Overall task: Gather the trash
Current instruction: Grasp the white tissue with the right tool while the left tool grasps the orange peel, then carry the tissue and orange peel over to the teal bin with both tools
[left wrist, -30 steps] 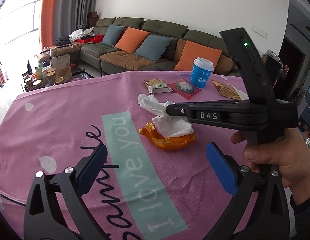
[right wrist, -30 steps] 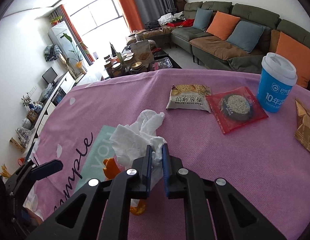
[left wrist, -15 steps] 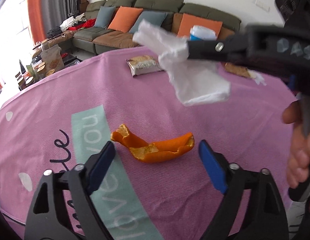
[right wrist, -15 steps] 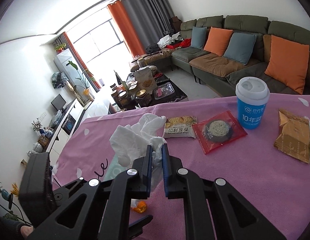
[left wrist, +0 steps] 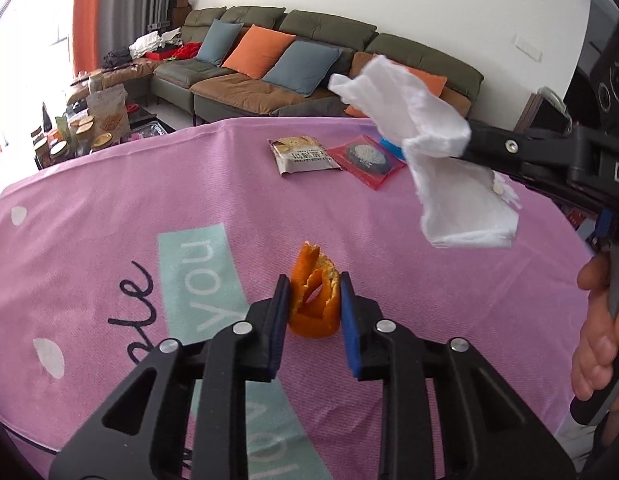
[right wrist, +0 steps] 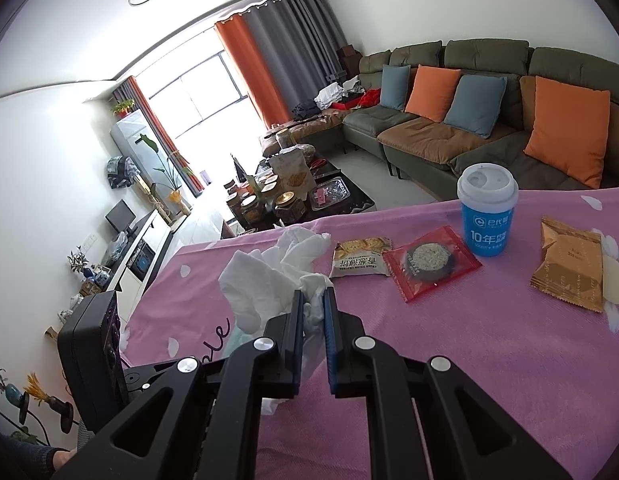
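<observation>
While left claw (left wrist: 312, 307) closes, orange peel (left wrist: 314, 298) apparently pinched

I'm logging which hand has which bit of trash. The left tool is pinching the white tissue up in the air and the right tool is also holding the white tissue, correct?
Not quite. The left tool has the orange peel between its closing jaws, down on the pink tablecloth, as the left wrist view shows. The right tool does hold the white tissue.

We see an orange peel (left wrist: 313, 304), a white tissue (left wrist: 437, 160), a pink tablecloth (left wrist: 109, 208) with a mint band and white petals, a blue cup (right wrist: 487, 216), a red wrapper (right wrist: 429, 262).
</observation>
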Demonstrator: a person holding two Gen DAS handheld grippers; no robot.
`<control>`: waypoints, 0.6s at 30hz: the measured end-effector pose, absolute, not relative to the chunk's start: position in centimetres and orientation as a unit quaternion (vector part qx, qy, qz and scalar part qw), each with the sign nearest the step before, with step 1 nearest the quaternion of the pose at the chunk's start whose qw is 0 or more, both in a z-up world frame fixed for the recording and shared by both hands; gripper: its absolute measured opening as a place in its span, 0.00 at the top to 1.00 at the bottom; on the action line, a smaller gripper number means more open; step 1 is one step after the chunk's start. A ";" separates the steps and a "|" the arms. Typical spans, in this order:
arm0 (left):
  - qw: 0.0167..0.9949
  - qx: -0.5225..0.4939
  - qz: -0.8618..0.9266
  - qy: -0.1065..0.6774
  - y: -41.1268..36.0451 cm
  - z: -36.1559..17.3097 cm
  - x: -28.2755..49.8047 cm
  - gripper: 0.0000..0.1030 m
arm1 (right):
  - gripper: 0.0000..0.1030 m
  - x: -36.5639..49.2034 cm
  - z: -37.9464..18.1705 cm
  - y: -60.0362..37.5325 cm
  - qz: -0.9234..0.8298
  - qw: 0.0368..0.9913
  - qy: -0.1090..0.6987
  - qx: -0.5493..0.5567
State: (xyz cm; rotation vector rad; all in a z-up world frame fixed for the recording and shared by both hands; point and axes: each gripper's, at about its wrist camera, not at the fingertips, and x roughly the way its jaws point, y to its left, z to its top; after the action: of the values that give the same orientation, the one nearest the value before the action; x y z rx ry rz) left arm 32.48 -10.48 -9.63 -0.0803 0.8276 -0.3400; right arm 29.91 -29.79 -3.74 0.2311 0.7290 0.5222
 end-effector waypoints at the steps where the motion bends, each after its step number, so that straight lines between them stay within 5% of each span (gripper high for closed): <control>1: 0.902 -0.044 -0.167 0.396 -10.1 -9.5 32.2 0.79 | 0.92 29.7 -3.6 -29.8 0.253 0.895 0.350 0.112; 18: 0.946 -0.090 -0.115 0.288 2.3 -1.6 19.9 0.79 | 0.92 23.5 1.1 -23.0 0.310 0.896 0.309 0.069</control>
State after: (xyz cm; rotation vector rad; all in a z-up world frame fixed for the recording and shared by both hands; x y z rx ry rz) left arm 19.89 2.26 -1.55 -0.1826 0.5875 -0.2350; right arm 23.51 -22.99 1.15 0.1425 0.6405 0.6431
